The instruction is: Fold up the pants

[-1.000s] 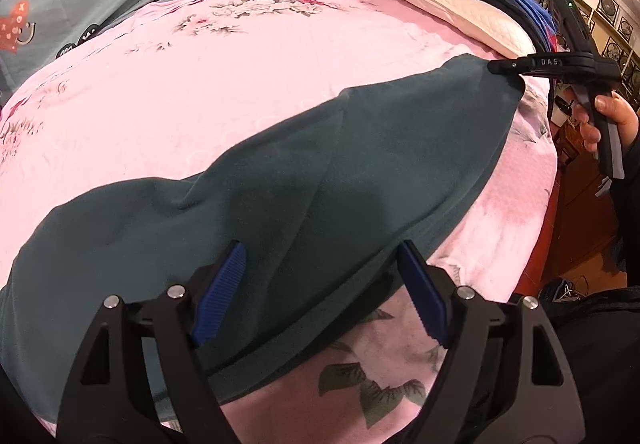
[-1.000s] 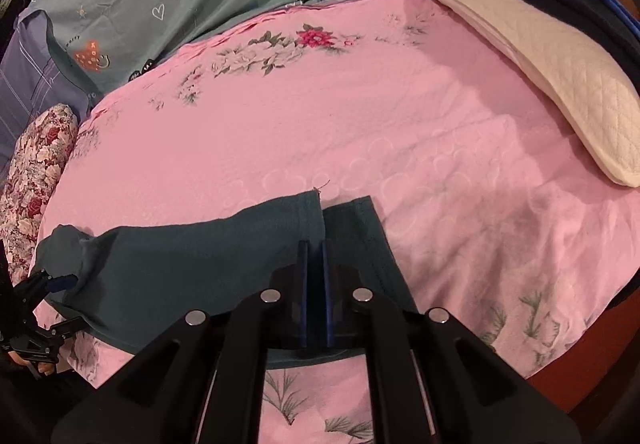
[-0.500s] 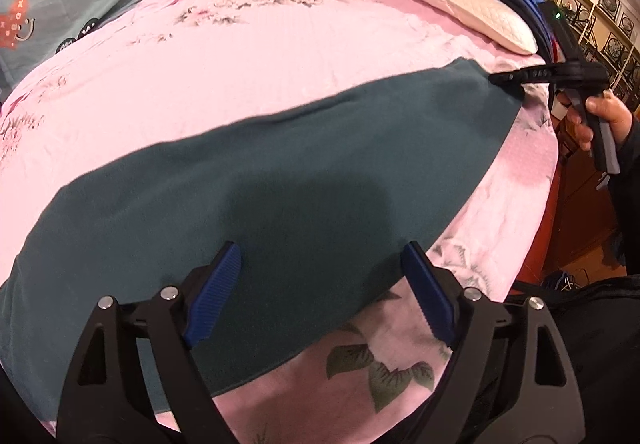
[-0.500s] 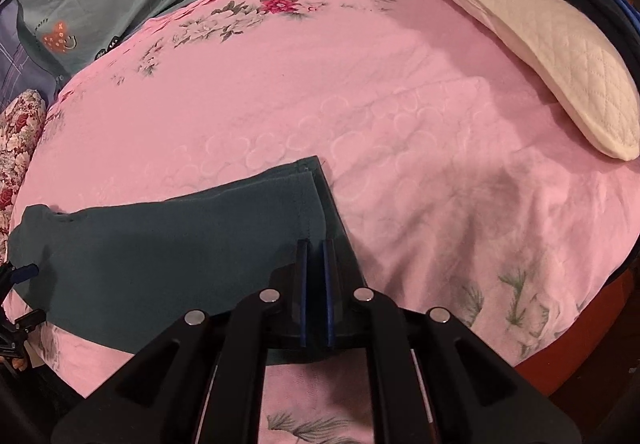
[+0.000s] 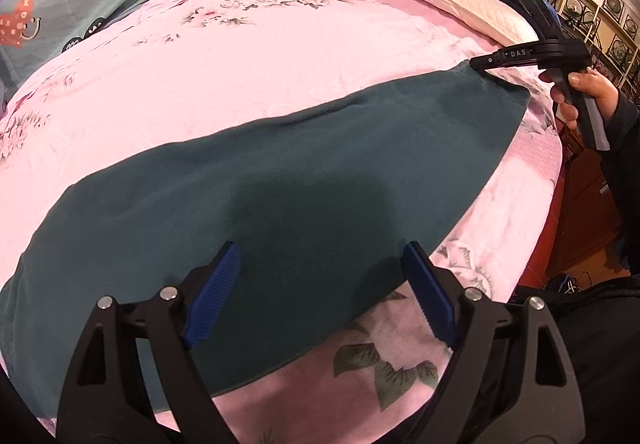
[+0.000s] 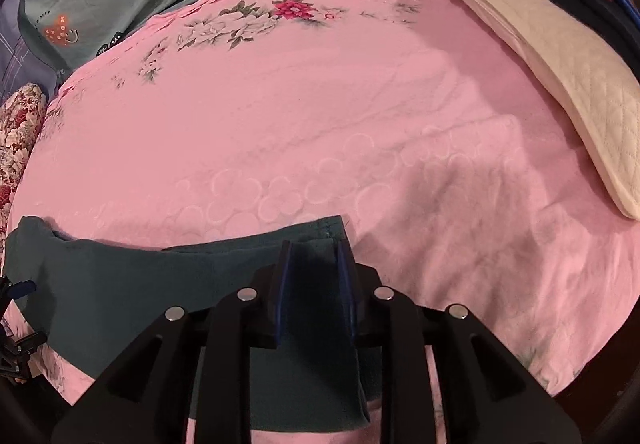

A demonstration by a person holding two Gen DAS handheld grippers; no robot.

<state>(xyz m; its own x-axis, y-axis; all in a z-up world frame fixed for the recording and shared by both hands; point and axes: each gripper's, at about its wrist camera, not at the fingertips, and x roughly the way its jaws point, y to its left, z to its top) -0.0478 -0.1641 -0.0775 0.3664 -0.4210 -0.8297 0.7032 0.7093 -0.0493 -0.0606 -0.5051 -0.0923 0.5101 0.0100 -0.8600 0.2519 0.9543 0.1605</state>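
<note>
One pair of dark teal pants (image 5: 304,180) lies flat along the near edge of a pink floral bedspread (image 5: 248,56). The left gripper (image 5: 320,288) hovers released above the waist end; the right gripper (image 6: 314,276), fingers parted, straddles the hem. One quilted cream pillow (image 6: 560,84) lines the right edge.

Both wrist cameras sit low and close at opposite ends of the pants (image 5: 304,180), sharing the bed (image 6: 320,92).
</note>
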